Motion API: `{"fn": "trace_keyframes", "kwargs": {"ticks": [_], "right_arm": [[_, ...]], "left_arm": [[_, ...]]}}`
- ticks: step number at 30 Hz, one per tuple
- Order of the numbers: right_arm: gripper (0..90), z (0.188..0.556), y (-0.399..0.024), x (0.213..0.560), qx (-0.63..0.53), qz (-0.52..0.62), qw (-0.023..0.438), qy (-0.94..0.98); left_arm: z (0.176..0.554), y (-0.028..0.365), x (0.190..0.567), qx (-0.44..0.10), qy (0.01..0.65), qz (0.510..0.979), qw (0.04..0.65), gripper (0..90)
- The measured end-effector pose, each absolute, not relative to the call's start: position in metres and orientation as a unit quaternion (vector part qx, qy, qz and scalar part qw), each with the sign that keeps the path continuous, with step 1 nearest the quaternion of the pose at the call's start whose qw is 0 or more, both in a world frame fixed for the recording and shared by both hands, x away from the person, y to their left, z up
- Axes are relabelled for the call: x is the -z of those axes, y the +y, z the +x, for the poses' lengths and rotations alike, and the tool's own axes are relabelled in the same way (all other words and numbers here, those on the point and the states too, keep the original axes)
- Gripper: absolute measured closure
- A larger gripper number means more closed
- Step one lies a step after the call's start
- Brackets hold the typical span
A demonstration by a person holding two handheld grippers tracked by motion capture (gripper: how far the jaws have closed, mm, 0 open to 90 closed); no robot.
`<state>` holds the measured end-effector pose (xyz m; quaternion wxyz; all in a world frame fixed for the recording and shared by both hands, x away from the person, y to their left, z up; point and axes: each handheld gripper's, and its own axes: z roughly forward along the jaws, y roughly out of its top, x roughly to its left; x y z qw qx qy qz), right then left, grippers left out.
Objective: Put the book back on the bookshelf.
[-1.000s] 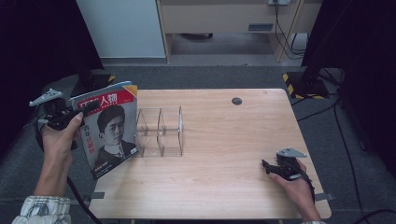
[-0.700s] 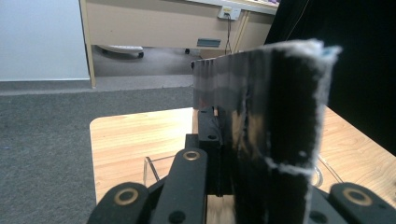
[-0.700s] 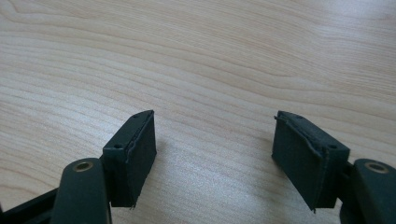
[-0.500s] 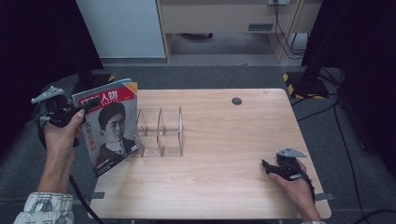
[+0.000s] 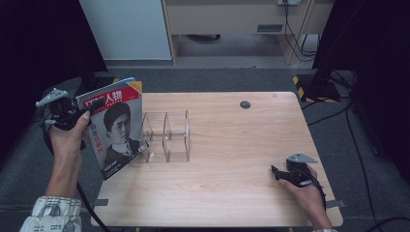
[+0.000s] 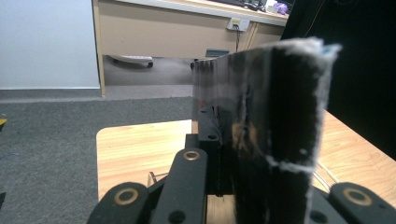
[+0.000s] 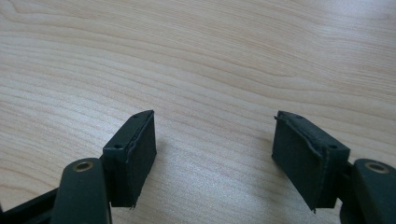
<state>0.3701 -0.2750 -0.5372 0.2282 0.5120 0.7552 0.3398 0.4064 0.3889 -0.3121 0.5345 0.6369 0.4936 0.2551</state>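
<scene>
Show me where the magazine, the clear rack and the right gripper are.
magazine [image 5: 117,126]: high view, on its front cover.
clear rack [image 5: 167,137]: high view, on its middle divider.
right gripper [image 5: 274,170]: high view, between its jaw tips.

Magazine [image 5: 116,125] hides left gripper [image 5: 92,107] jaw tips and the near-left corner of the clear rack [image 5: 167,137]. In left gripper view, magazine edge [image 6: 275,130] blurred, cut off at bottom. Cover's small print too small to read.
</scene>
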Motion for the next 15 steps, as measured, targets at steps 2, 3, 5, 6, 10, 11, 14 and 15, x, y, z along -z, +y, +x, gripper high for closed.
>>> {"fn": "trace_keyframes", "kwargs": {"ticks": [2, 3, 5, 6, 10, 11, 14, 15], "right_arm": [[30.4, 0.3701, -0.2749, 0.5372, -0.34, 0.512, 0.228, 0.755], [30.3, 0.3701, -0.2749, 0.5372, -0.34, 0.512, 0.228, 0.755], [30.4, 0.3701, -0.275, 0.5372, -0.34, 0.512, 0.228, 0.755], [30.4, 0.37, -0.275, 0.5372, -0.34, 0.511, 0.228, 0.756], [30.4, 0.3701, -0.275, 0.5372, -0.34, 0.512, 0.228, 0.755], [30.3, 0.3701, -0.275, 0.5372, -0.34, 0.511, 0.228, 0.756], [30.4, 0.3701, -0.275, 0.5372, -0.34, 0.512, 0.228, 0.755], [30.4, 0.3701, -0.275, 0.5372, -0.34, 0.512, 0.228, 0.755]], "left_arm": [[0.4061, 0.3885, 0.3124, -0.258, 0.494, 0.636, 0.534, 86.5], [0.406, 0.3883, 0.3126, -0.258, 0.494, 0.636, 0.534, 86.5], [0.4061, 0.3879, 0.3132, -0.26, 0.494, 0.636, 0.533, 86.5], [0.4063, 0.3876, 0.3136, -0.261, 0.494, 0.636, 0.532, 86.5], [0.4065, 0.3856, 0.315, -0.267, 0.494, 0.636, 0.53, 86.5], [0.4064, 0.3849, 0.3154, -0.268, 0.494, 0.635, 0.53, 86.5], [0.4059, 0.3818, 0.317, -0.274, 0.491, 0.638, 0.527, 86.5], [0.4056, 0.3807, 0.3176, -0.276, 0.49, 0.639, 0.525, 86.5]]}}
